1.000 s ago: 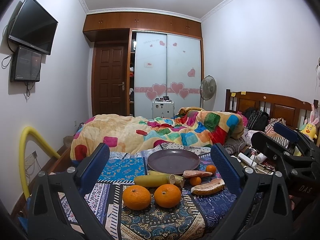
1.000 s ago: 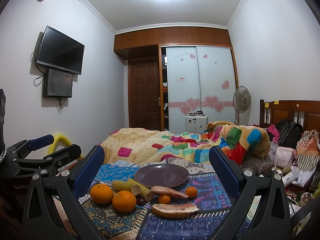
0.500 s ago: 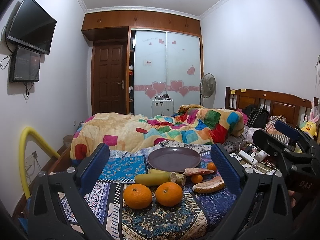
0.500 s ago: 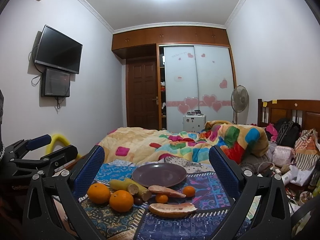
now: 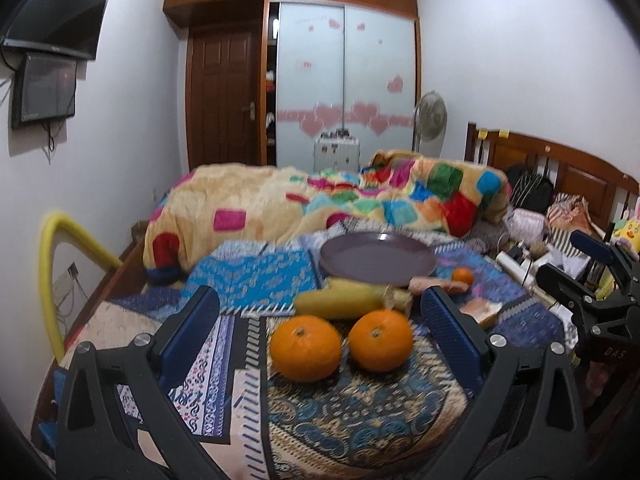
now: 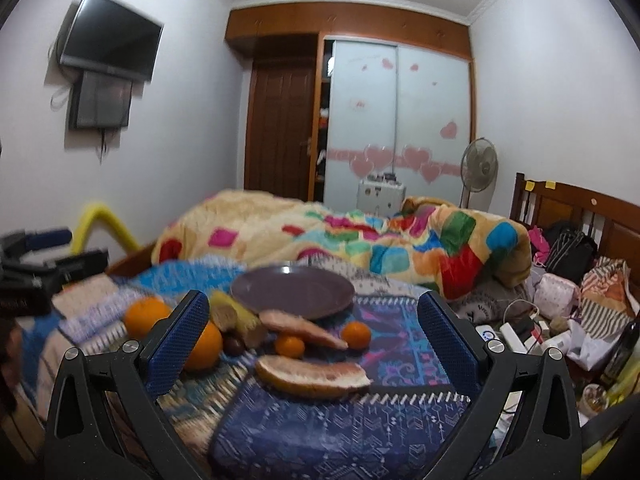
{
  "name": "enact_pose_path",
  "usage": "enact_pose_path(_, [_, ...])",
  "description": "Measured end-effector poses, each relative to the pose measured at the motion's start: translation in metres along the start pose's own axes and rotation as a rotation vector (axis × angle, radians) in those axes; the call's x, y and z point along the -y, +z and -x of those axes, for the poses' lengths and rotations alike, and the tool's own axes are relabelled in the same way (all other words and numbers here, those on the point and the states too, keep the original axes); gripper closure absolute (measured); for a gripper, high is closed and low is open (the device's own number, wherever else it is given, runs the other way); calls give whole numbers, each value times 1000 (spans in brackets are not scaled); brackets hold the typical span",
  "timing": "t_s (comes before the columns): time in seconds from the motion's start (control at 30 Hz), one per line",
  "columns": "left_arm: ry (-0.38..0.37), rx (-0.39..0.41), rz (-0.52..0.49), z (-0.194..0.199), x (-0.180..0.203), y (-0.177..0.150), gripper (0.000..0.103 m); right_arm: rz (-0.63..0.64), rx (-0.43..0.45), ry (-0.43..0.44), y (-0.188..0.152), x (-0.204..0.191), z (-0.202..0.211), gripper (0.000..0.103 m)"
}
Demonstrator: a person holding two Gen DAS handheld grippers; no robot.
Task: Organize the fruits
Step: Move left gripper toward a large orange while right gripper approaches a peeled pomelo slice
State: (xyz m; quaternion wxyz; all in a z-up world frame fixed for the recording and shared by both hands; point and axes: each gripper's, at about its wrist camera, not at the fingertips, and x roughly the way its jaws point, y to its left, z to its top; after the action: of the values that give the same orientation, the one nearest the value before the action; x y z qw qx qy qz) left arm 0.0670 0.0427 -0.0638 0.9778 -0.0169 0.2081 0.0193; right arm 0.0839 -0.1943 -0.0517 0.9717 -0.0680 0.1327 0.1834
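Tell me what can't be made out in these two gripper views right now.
- Right wrist view: the near large orange is half hidden behind the right gripper's left finger.
- Right wrist view: the small dark fruit is too blurred to identify.
- Left wrist view: the pomelo slice is mostly covered by the left gripper's right finger.

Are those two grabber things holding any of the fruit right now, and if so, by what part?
No. The left tool and the right tool are both open and empty; the oranges lie loose on the cloth.

Each claw (image 5: 316, 320) (image 6: 312, 324) has black frames, silver screws, ribbed blue fingers (image 5: 188, 332)
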Motion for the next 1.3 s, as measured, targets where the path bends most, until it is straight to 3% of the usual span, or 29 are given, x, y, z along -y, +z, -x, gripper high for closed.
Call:
enact_pose_path(0.17, [-5,-102,14,-26,-13,-13,1,16,-103,34,-13,8,-21,2])
enact_pose_path(0.33, [-22,-203,8,-51,-19,-27,10,9,-205,78,-29,16,-42,4])
enact_pose_path(0.63, [-39,-309,27,-84,-27,-43,16,77,-348,149,-44,16,-72,4])
enact_pose_path(0.93, [-59,-344,22,-102,-27,-45,17,125,-471,210,-47,20,-105,4])
enact_pose_path(1.3, [-81,-362,26,-114,-27,-48,22,147,-548,298,-42,20,-123,3])
